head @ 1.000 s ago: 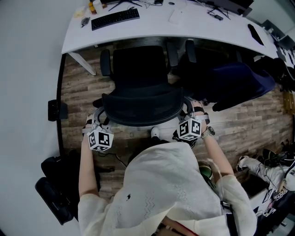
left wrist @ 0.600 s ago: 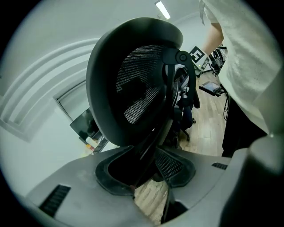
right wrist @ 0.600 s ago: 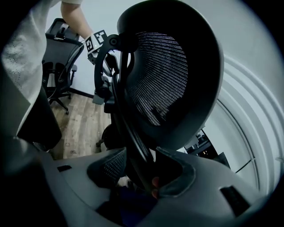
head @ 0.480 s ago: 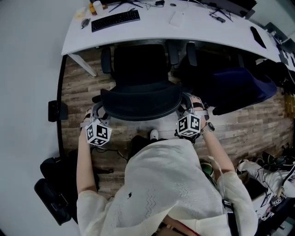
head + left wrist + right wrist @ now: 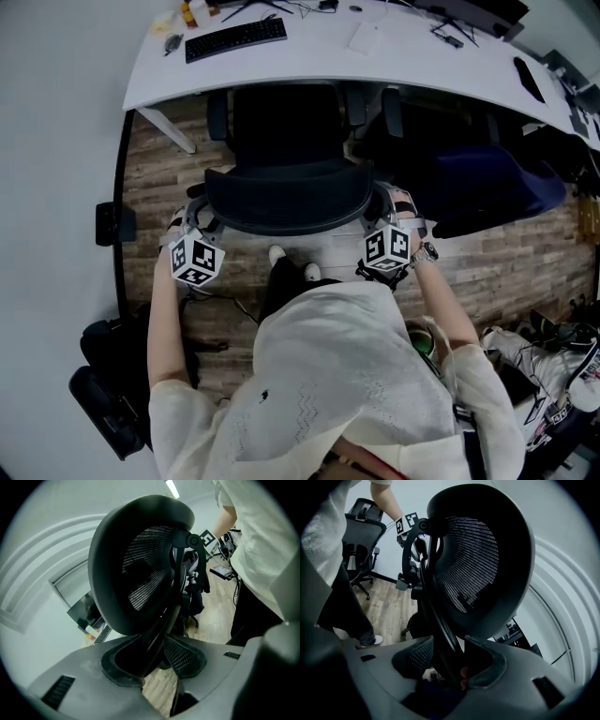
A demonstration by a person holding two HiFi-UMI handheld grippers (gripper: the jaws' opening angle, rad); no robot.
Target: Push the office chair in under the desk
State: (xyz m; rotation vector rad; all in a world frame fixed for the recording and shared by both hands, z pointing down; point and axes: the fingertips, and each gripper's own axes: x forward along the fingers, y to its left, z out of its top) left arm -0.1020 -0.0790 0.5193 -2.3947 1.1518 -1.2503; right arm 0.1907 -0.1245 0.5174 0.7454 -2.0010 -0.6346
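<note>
Apparently black office chair (image 5: 289, 192), mesh-backed.

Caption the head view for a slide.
Seen overhead, left gripper and right gripper hold the office chair by its backrest, seat partly under the white desk.

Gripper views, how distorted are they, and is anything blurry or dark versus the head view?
Left gripper view: heavy fisheye, black corners, office chair bulging, near jaws soft, ceiling light glaring. Right gripper view: same warp, wall lines bowed, jaw area dim. Head view: desk edge curved, evenly lit, sharp.
</note>
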